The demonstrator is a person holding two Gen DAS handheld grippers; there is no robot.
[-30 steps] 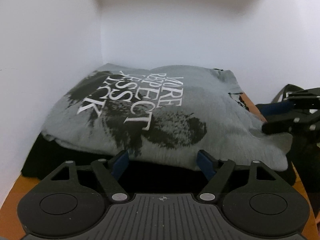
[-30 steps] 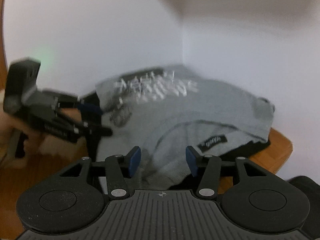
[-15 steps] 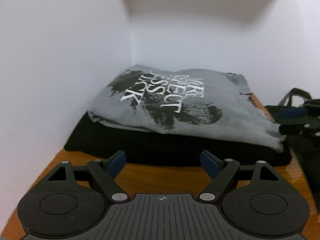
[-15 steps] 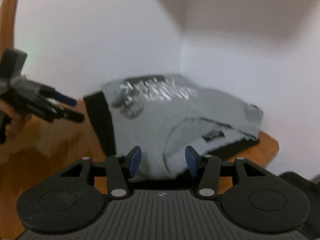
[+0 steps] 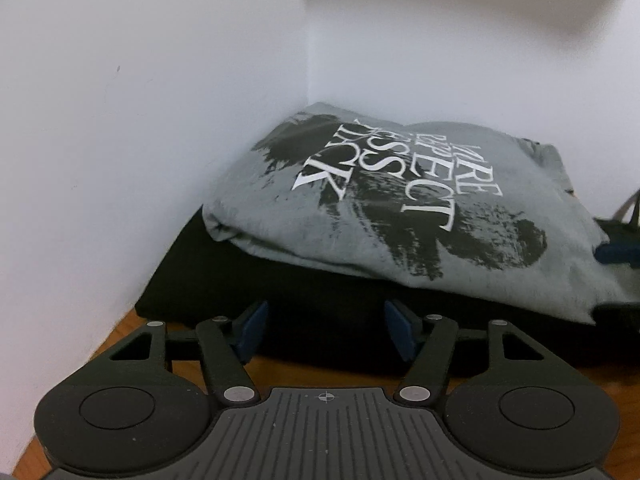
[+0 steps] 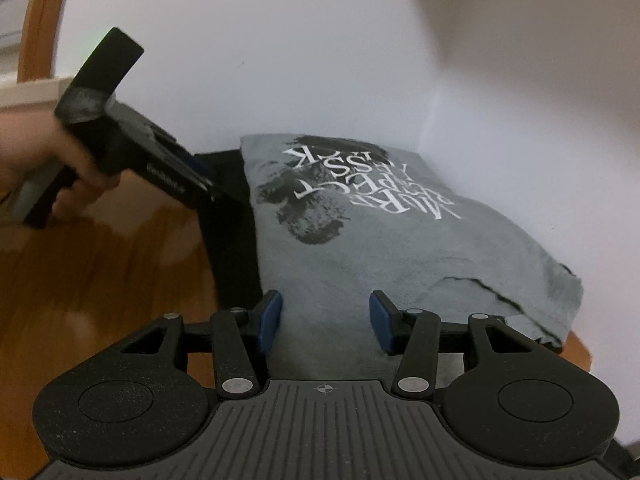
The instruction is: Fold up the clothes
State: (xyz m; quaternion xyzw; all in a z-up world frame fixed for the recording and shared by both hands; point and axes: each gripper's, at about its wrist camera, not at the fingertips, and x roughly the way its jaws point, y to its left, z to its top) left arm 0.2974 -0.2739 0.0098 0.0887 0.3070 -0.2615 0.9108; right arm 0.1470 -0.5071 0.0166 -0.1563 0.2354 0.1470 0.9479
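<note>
white walls — corner, wooden tabletop

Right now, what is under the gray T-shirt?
A folded black garment lies under the gray T-shirt, on the wooden surface. Most of it is covered, so what kind of garment it is cannot be told.

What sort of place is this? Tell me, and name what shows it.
Probably a home closet or shelf nook: a folded grey printed T-shirt lies stacked on a folded black garment, pushed into a corner of plain white walls on a wooden surface.
</note>
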